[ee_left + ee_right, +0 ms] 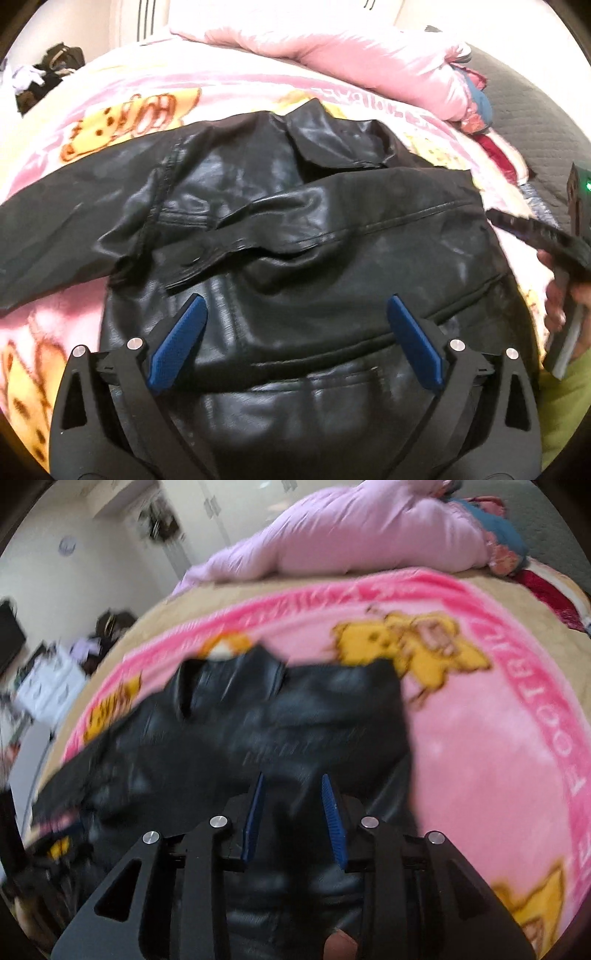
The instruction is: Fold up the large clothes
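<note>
A black leather jacket (295,258) lies spread on a pink cartoon blanket (129,110) on a bed. Its collar (325,136) points away from me, and one sleeve (55,229) stretches out to the left. A folded part lies across its chest. My left gripper (295,299) hovers over the jacket's lower half, its blue pads wide apart with nothing between them. In the blurred right wrist view, my right gripper (293,776) hangs over the jacket (258,731) near its right edge. Its pads stand a narrow gap apart, and I see no cloth pinched between them.
A bunched pink duvet (369,55) lies along the far side of the bed. Grey quilted fabric (535,110) is at the right. A person's hand (557,306) holds the other gripper's handle at the right edge. Clutter (48,686) stands beyond the bed's left side.
</note>
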